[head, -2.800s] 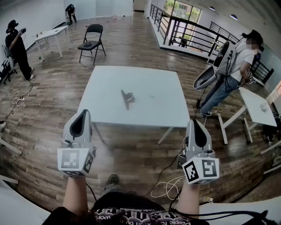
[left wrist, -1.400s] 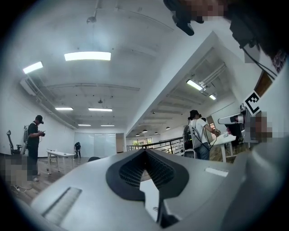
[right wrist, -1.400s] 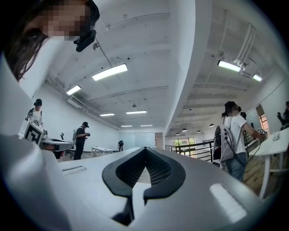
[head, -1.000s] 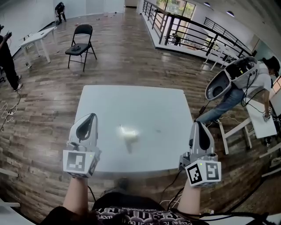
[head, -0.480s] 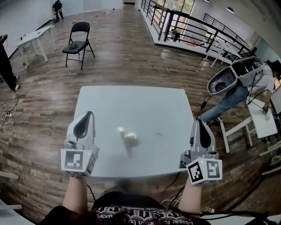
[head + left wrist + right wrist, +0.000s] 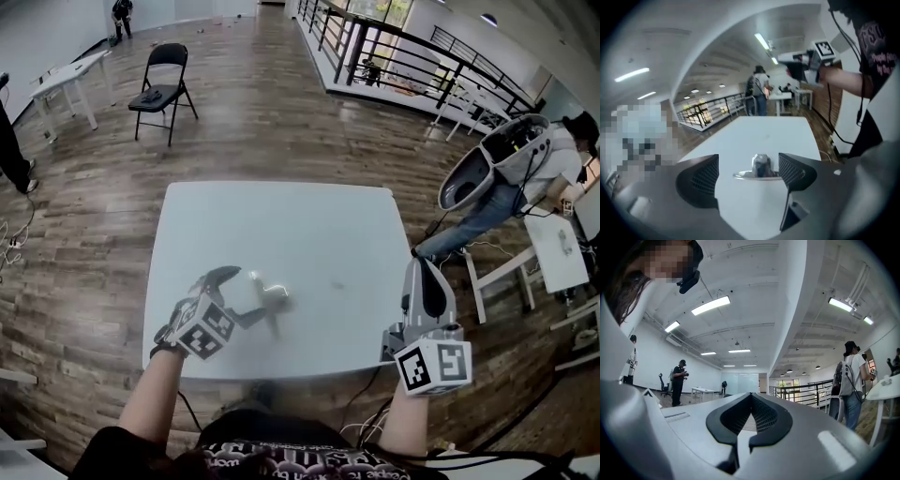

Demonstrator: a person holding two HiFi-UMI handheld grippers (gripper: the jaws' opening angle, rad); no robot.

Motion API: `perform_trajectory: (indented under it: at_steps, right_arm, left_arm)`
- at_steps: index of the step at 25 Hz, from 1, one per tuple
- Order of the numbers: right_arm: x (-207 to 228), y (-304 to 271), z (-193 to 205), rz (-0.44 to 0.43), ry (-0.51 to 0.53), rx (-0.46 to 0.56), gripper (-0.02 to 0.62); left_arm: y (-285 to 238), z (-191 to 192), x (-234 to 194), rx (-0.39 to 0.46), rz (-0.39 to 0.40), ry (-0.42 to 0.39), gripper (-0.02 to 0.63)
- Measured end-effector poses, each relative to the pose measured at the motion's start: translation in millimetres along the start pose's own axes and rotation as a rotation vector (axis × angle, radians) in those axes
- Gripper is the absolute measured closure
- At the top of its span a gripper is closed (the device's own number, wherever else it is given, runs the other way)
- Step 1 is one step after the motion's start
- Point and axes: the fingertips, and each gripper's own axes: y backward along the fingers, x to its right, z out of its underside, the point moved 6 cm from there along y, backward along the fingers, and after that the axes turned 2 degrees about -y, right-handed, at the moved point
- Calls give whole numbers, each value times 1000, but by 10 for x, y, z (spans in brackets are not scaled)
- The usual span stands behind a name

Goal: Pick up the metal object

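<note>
The metal object [image 6: 269, 295], a small silvery piece with a thin handle, lies on the white table [image 6: 309, 225] near its front edge. My left gripper [image 6: 240, 296] is tilted down over the table just left of it. Its jaws have just been opening and stand wide. In the left gripper view the metal object [image 6: 761, 166] sits just beyond the gap of the left gripper [image 6: 749, 177], and neither pad touches it. My right gripper [image 6: 424, 274] is held level over the table's right front corner. In the right gripper view the right gripper [image 6: 751, 401] is shut on nothing.
A black folding chair [image 6: 161, 80] stands on the wood floor beyond the table. A person with a large backpack [image 6: 497, 159] bends over a white table [image 6: 561, 246] at the right. Another white table [image 6: 67, 77] stands far left, a railing [image 6: 403, 61] at the back.
My left gripper has dropped from upright beside the table down over it, rolled and tilted toward the metal object, and its jaws have opened. The right gripper has stayed put.
</note>
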Motion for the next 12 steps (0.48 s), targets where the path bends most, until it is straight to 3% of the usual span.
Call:
perform_trajectory:
  at_steps: [2,5,9,12]
  right_arm:
    - [0,-4,24,2,3,-7,584]
    - [3,20,19,13,12,-17,584]
    - [50,100,18,42,18,-29,584]
    - [76,129,28,59,21,-36,584]
  left_arm:
    - [-321,130,127,-102,117,-56,222]
    - [-701,222,231,-179,230,-61,222]
    - [-1109,321,332,-254,312,-8,227]
    - [-1259,376,323,-320,315,-9,249]
